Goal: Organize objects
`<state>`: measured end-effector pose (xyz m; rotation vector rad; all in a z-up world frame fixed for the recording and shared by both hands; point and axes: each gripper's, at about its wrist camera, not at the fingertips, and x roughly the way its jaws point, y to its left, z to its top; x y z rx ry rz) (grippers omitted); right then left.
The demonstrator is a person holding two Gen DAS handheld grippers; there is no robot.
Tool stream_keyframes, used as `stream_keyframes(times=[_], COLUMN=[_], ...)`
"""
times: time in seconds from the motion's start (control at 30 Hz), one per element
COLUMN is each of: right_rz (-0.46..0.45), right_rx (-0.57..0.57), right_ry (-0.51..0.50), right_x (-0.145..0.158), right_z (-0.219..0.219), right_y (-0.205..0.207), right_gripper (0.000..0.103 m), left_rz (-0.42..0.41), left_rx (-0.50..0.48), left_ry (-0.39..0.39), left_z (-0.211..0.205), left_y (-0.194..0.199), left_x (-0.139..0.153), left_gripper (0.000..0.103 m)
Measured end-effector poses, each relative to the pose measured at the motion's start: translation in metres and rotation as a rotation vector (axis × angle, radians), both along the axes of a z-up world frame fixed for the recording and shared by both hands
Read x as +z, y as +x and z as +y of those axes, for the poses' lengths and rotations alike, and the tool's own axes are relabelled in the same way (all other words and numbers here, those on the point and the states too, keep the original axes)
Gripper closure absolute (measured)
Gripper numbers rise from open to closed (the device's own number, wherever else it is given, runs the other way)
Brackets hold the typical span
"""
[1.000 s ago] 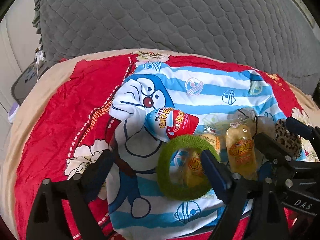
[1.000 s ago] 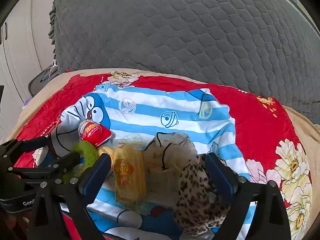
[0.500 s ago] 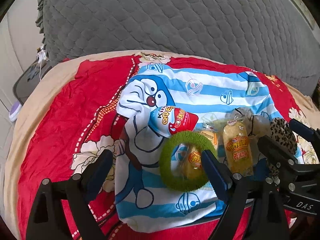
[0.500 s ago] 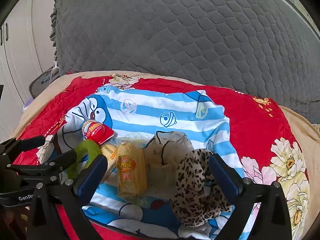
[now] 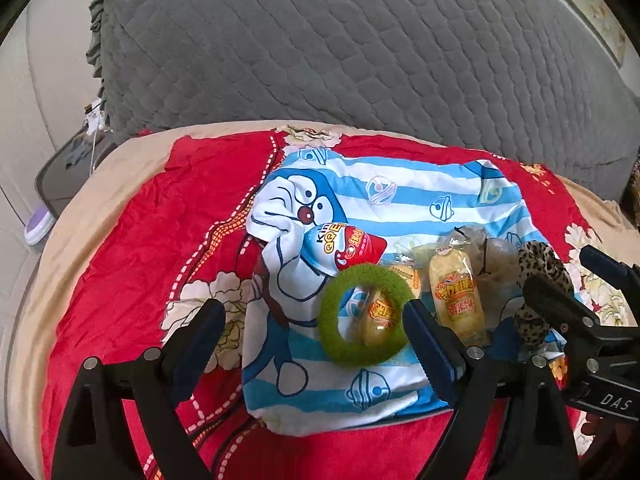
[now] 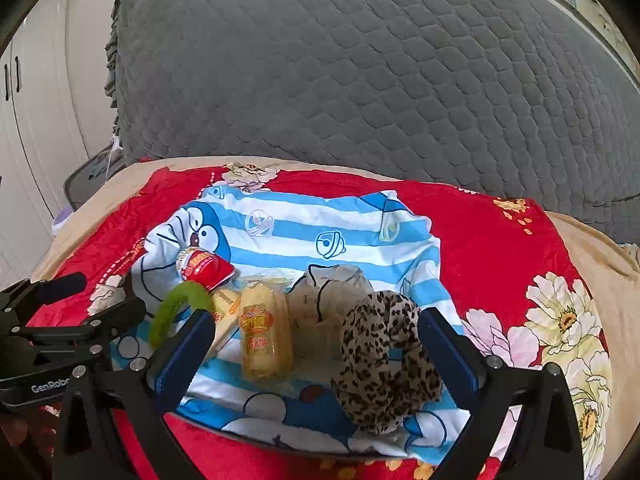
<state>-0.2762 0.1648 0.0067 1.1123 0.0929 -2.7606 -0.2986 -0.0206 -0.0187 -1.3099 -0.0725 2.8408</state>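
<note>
A grey quilted cover [image 5: 340,52] is seen behind the blue striped cartoon cloth [image 5: 400,200], which is being carried by a red floral blanket [image 5: 152,220]. On that cloth are being seen a leopard-print scrunchie [image 6: 384,356], a green ring [image 5: 366,314], a yellow snack packet [image 6: 264,332] and a red-and-white egg pack [image 5: 344,244]. Both the left gripper [image 5: 314,344] and the right gripper [image 6: 316,352] are being held near the cloth's front edge, fingers apart and gripping nothing.

Both wrist views look forward and downward over their own jaws toward the blue-striped cartoon cloth [image 5: 400,200] [image 6: 320,224], from close above its near edge. The left view sits toward the cloth's left side, the right view toward its right (each glimpses the other gripper). Both share the cloth and the grey quilted backrest [image 5: 340,48] [image 6: 360,72] beyond it.
</note>
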Motion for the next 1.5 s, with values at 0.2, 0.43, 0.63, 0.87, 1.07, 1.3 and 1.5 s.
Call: stream_keyframes(times=[0.2, 0.43, 0.63, 0.87, 1.07, 1.3, 1.5], right_rz=[0.012, 0.02, 0.017, 0.024, 0.038, 0.043, 0.046], right_rx=[0.003, 0.004, 0.009, 0.005, 0.001, 0.005, 0.003], right_ry=[-0.013, -0.014, -0.014, -0.021, -0.03, -0.037, -0.054], right_x=[0.006, 0.013, 0.018, 0.029, 0.041, 0.045, 0.047], right_z=[0.003, 0.004, 0.005, 0.009, 0.012, 0.012, 0.014], right_y=[0.015, 0.032, 0.05, 0.074, 0.093, 0.114, 0.129], right_gripper=[0.001, 0.001, 0.001, 0.001, 0.001, 0.001, 0.001], left_rz=[-0.004, 0.016, 0.008, 0.015, 0.017, 0.01, 0.027], left_rx=[0.008, 0.022, 0.014, 0.016, 0.02, 0.028, 0.023], left_ry=[0.0, -0.002, -0.016, -0.026, -0.024, -0.002, 0.017], left_z=[0.0, 0.0, 0.004, 0.006, 0.007, 0.003, 0.001], left_y=[0.014, 0.032, 0.05, 0.072, 0.092, 0.113, 0.131], left_x=[0.002, 0.01, 0.014, 0.025, 0.029, 0.03, 0.035], left_gripper=[0.012, 0.012, 0.012, 0.012, 0.012, 0.012, 0.012])
